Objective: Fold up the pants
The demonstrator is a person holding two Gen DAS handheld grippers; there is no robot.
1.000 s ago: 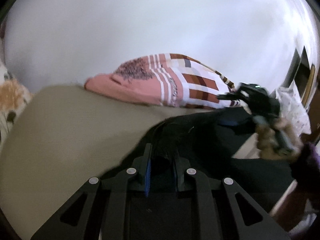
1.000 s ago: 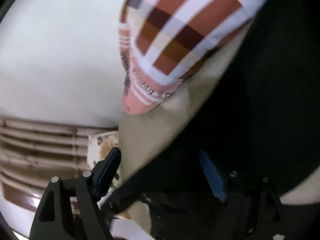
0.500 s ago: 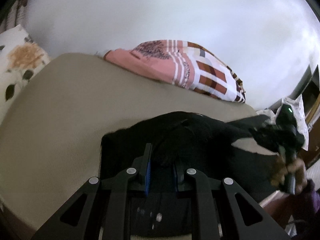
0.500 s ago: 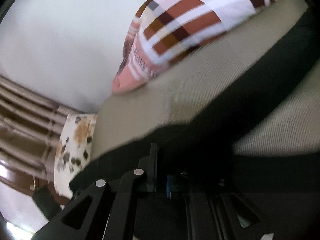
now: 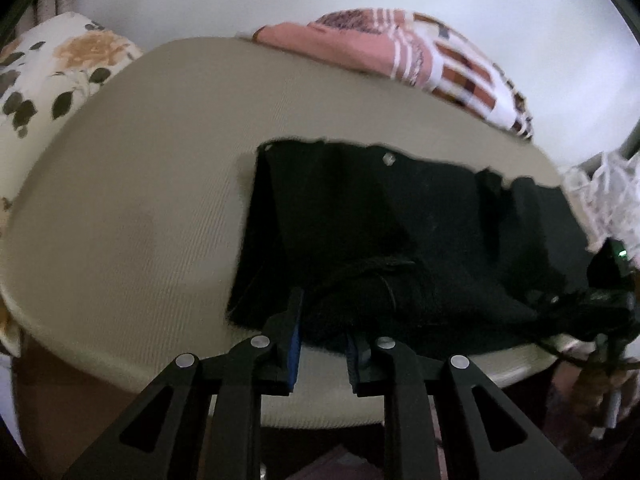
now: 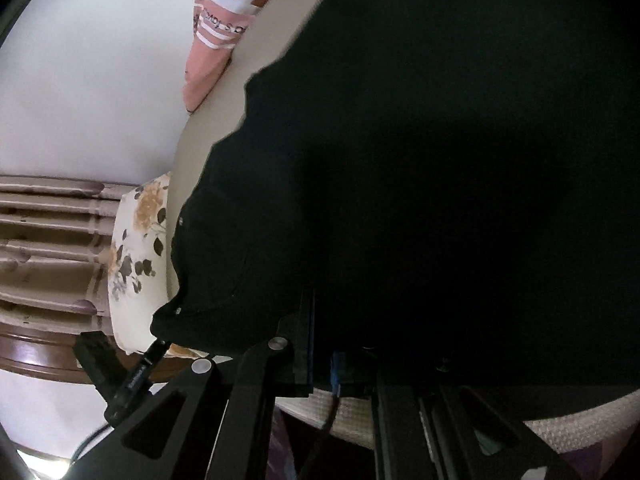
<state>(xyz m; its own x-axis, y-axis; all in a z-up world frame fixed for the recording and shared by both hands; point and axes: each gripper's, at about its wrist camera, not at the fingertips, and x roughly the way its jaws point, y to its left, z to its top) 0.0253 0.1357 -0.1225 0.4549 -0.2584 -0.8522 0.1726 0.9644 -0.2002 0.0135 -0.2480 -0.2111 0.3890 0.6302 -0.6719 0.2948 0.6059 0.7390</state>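
Observation:
Black pants [image 5: 380, 224] lie spread on a beige bed surface [image 5: 140, 220], waistband with a metal button toward the far side. My left gripper [image 5: 324, 320] is shut on a bunched fold of the pants at the bed's near edge. My right gripper [image 6: 320, 344] is shut on the pants [image 6: 440, 160] too, and the dark cloth fills most of its view. In the left wrist view the right gripper [image 5: 608, 300] sits at the right end of the pants, pinching the cloth.
A pink and brown checked pillow [image 5: 420, 56] lies at the far edge against the white wall. A floral pillow [image 5: 52, 64] is at the left, by a wooden headboard [image 6: 48, 248]. White lace fabric [image 5: 604, 200] is at the right.
Both grippers have drawn the pants back toward the near edge and lowered them. The cloth now lies flat on the bed instead of hanging bunched and raised.

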